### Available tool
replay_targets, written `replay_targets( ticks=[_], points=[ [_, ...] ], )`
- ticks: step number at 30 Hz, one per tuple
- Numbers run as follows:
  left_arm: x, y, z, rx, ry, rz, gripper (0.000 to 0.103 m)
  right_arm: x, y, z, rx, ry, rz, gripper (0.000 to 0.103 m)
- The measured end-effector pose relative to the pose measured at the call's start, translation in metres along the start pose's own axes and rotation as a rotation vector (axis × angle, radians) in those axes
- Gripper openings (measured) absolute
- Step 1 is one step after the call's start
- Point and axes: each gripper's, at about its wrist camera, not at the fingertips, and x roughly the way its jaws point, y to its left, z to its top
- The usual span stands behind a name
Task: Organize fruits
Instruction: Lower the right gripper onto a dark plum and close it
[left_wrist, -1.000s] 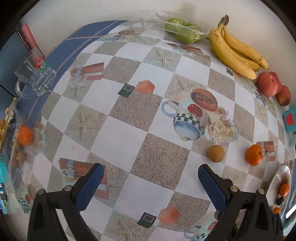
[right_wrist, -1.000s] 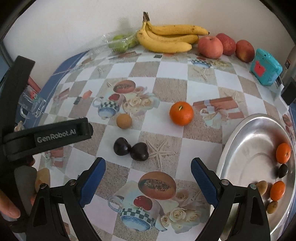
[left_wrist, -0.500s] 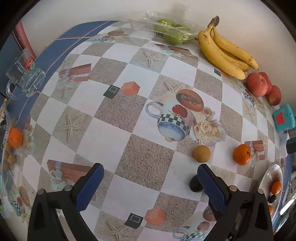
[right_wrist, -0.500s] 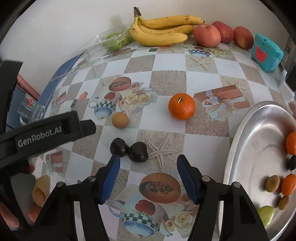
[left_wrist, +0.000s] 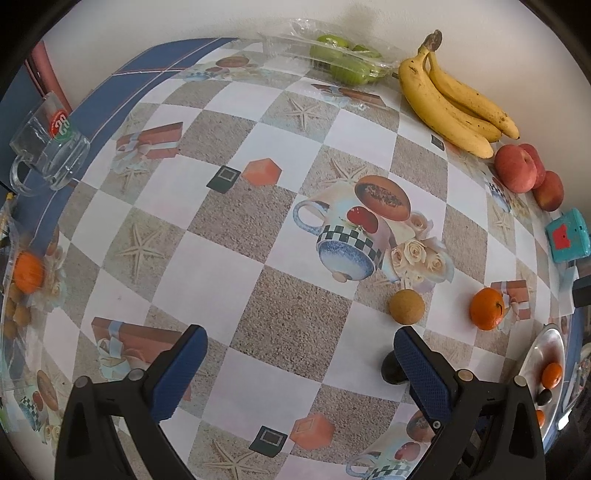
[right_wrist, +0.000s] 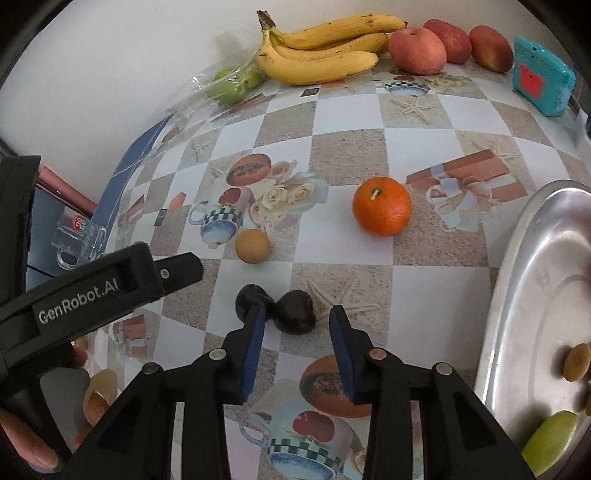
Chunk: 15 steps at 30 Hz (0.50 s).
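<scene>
We've got the right tool (right_wrist: 297, 323) partly open, fingers straddling the nearer of two dark plums (right_wrist: 295, 312) on the counter (right_wrist: 343, 155), not gripping it. Our left tool (left_wrist: 299, 365) is wide open, holding nothing. The orange (right_wrist: 381, 205) sits beside the steel tray (right_wrist: 517, 280).
</scene>
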Motion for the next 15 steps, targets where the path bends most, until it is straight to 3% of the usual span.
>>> replay_targets(
  ticks=[10,15],
  points=[
    [0.0054,-0.0004,-0.0036,-0.007,0.015,-0.006,0.102,0.0033,-0.0019,0.0005,0.010,-0.002,0.016,0.037],
    [0.0057,0.0002,-0.0037,-0.013,0.019,-0.013,0.102,0.0022,-0.0020,0.0005,0.012,-0.002,0.031,0.029]
  ],
)
